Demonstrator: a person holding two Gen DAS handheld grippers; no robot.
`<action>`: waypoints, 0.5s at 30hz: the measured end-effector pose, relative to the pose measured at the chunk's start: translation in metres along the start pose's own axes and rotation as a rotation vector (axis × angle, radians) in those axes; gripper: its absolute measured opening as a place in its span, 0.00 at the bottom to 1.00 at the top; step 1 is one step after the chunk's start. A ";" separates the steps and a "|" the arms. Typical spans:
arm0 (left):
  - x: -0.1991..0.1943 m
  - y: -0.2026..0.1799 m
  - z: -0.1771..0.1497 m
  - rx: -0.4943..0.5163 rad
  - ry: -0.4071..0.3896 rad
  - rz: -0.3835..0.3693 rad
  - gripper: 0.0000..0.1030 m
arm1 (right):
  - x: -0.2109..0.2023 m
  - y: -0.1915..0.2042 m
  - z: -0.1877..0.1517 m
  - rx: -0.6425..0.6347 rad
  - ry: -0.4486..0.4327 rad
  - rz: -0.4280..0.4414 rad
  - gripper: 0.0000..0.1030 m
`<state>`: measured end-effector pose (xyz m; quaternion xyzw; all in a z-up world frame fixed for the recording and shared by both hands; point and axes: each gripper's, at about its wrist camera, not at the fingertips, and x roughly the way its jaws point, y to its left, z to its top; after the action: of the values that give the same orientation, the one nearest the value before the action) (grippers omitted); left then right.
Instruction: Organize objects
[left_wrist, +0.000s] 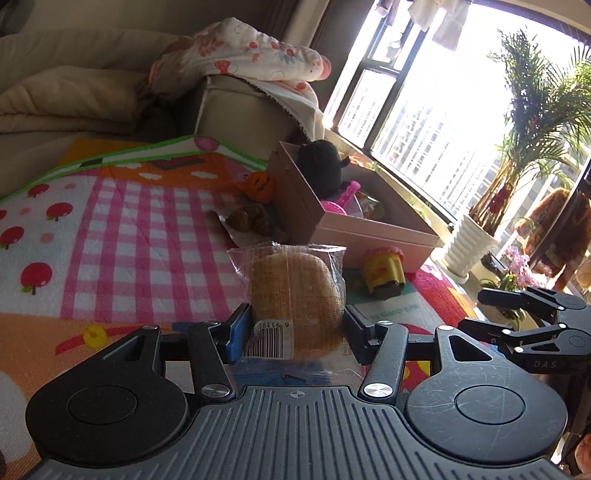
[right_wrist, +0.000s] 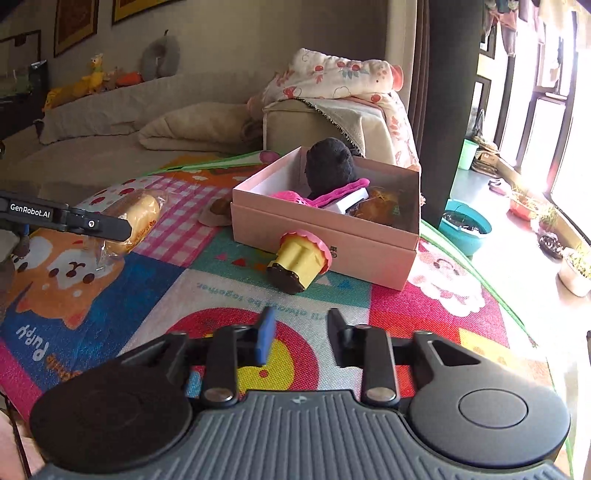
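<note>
- My left gripper (left_wrist: 295, 332) is holding a wrapped bread roll (left_wrist: 295, 295) in clear plastic; both fingers (left_wrist: 236, 332) are pressing on the wrapper's sides, with the barcode label facing the camera.
- In the right wrist view the same roll (right_wrist: 136, 221) is hanging above the play mat (right_wrist: 207, 291), off its surface, with the left gripper's finger crossing in front of it.
- My right gripper (right_wrist: 299, 332) is hovering over the mat with its fingers (right_wrist: 266, 334) standing partly apart and nothing between them.
- A toy cupcake (right_wrist: 299, 258) with a pink top, yellow body and dark base is lying tipped on its side on the mat, touching the front wall of the pink box (right_wrist: 325, 236).
- The box is sitting open on the mat, near the sofa armrest (right_wrist: 295, 125).
- Inside the box a black plush toy (right_wrist: 330, 166) is standing toward the back, a pink plastic scoop (right_wrist: 321, 195) is lying across the middle, and a brownish item beside it is too unclear to name.
- An orange pumpkin toy (left_wrist: 260, 186) and a brown wrapped item (left_wrist: 251, 219) are lying on the mat just beside the box's far side.
- A floral blanket (left_wrist: 243, 51) is draping over the armrest.
- Potted plants (left_wrist: 532, 122) are standing by the bright window.
</note>
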<state>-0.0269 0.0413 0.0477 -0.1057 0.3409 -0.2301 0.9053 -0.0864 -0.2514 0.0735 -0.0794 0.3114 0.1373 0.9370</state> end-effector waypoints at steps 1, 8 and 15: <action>0.003 -0.002 -0.001 0.010 0.010 -0.008 0.57 | 0.000 -0.001 0.000 -0.007 -0.014 -0.012 0.74; 0.014 -0.021 -0.004 0.096 0.034 0.001 0.57 | 0.044 -0.005 0.025 0.080 0.017 0.014 0.76; 0.008 -0.036 -0.008 0.179 0.064 0.012 0.57 | 0.125 -0.010 0.065 0.184 0.125 0.054 0.69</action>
<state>-0.0392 0.0060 0.0492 -0.0150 0.3485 -0.2576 0.9011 0.0492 -0.2196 0.0497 0.0069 0.3825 0.1280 0.9150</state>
